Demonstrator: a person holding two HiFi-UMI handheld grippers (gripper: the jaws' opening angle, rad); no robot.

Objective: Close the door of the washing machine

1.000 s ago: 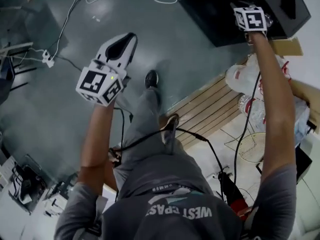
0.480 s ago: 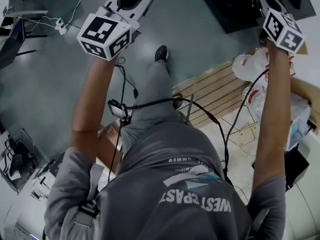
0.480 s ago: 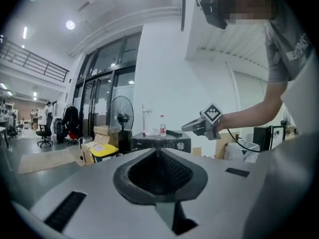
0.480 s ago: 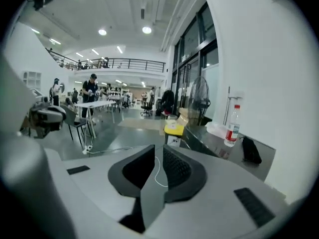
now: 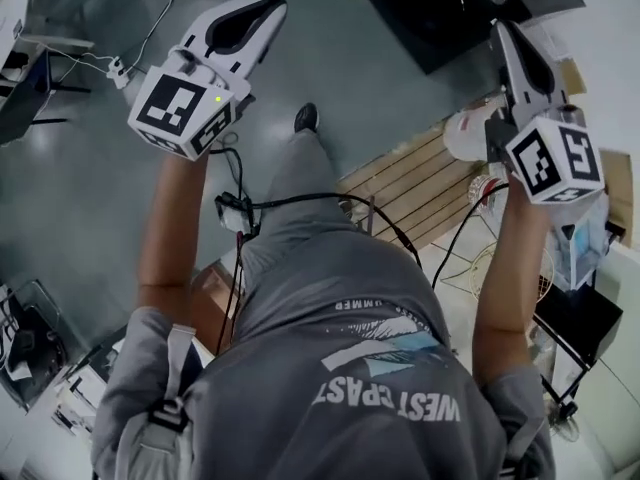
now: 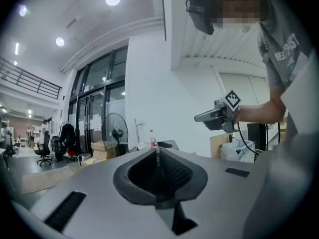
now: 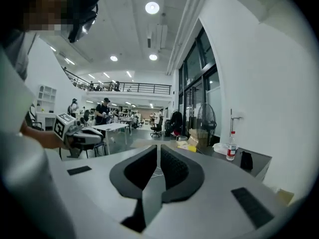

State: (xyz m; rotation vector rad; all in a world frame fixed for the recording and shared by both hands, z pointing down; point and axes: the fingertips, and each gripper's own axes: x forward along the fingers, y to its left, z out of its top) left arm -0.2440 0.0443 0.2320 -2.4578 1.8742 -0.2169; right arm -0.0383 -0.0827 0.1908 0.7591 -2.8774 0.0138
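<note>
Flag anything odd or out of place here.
Both the left tool and the right tool are shut on nothing and raised in open air, aimed across the room; no washing machine door shows in any view.

White walls point(image 6: 164, 108) meet tall windows point(image 6: 94, 98) (a fan point(image 6: 114, 132) stands nearby)

shirt point(image 5: 390, 400): "WEST COAST", large pale letters, upside down in head view | smaller line above: "…UMMER", first letter unclear | left gripper view: same shirt, "WEST…" partly legible
</note>
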